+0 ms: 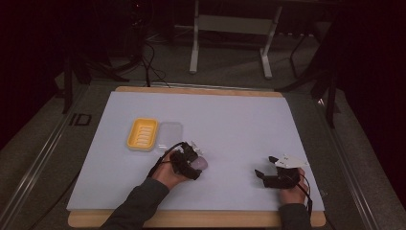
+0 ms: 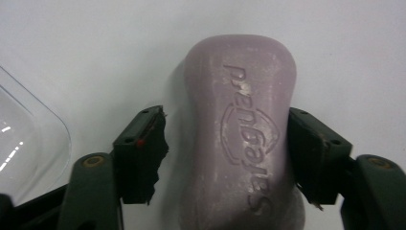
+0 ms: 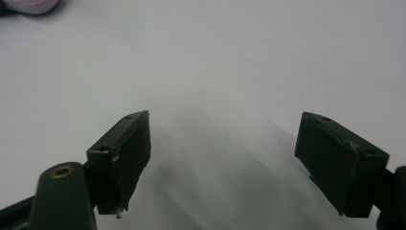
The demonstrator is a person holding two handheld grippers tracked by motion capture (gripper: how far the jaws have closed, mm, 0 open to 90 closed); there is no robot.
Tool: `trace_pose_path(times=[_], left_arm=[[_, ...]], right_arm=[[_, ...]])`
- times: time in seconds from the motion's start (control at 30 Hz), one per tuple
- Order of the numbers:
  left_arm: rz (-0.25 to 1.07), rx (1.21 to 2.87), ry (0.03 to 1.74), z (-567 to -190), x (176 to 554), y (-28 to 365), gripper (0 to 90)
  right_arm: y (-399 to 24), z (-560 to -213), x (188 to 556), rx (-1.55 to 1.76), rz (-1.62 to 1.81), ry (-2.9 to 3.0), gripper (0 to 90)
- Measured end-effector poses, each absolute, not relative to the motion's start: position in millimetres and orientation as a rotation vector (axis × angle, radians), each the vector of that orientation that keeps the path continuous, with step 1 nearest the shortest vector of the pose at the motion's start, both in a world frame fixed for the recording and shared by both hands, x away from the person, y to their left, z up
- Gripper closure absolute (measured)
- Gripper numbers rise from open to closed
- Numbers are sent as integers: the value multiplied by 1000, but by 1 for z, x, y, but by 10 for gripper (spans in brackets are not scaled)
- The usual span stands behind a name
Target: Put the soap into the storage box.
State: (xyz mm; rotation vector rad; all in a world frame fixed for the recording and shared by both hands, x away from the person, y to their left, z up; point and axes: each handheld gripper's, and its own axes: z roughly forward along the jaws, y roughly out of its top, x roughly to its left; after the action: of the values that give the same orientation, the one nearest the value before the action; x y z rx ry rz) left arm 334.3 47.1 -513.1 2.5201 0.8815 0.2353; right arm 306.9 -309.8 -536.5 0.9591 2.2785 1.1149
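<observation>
A lilac bar of soap (image 2: 239, 129) with an embossed logo lies flat on the white sheet (image 1: 230, 124). My left gripper (image 2: 225, 115) is open and straddles it: the right jaw touches the bar's side, and a narrow gap separates the left jaw from it. In the high view the soap (image 1: 203, 163) peeks out beside the left gripper (image 1: 194, 165), left of centre near the front. My right gripper (image 1: 265, 166) is open and empty low over the sheet at the front right. In the right gripper view its jaws (image 3: 224, 117) stand wide apart, with the soap (image 3: 28, 4) far off.
A yellow ribbed soap dish (image 1: 142, 134) sits behind and left of the left gripper, with a clear plastic lid (image 1: 170, 132) beside it. The lid's edge (image 2: 24, 139) lies just left of the left jaw. The wooden table's front edge (image 1: 201, 218) runs below both hands.
</observation>
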Motion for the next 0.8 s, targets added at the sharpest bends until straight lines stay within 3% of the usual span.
trace_pose_path(times=[0.33,0.8], left_arm=[[214,2551,891,-509,343,50,471],[138,2685,878,-504,356,45,456]], right_arm=[[-310,-537,307,959,1114,2278,194],[-310,-537,307,958,1113,2281,194]])
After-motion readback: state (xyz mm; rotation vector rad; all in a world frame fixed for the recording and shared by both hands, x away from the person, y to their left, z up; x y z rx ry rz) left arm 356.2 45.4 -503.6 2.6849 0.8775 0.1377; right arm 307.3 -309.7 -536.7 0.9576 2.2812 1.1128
